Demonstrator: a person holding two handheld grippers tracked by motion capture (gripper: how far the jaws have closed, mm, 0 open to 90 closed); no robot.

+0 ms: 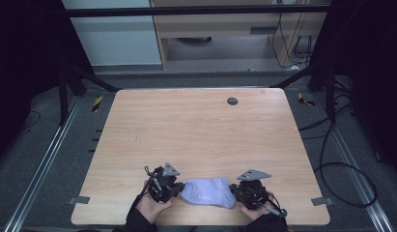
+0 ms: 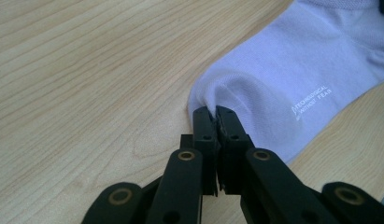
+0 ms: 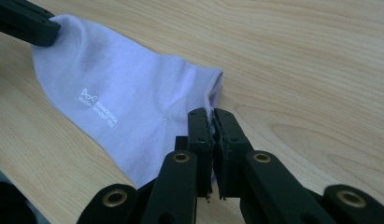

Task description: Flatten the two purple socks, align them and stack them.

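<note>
Pale lilac knit sock (image 1: 208,192) with small white print lies stretched on light wood table (image 1: 196,130) between both grippers: left gripper (image 2: 215,112) pinches one end, right gripper (image 3: 211,113) clamps the other.

Dim surroundings are framing an evenly lit table (image 1: 196,135); close views are staying sharp, with jaws blurring near.

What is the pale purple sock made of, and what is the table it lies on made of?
The pale lilac sock looks like soft knitted fabric, probably cotton or a blend: fine knit ribs show, with small white printed lettering, and it puckers where each gripper pinches it. The light wooden table shows wood grain with a smooth matt surface; it could be real wood or a printed laminate, which the pictures cannot settle.
</note>
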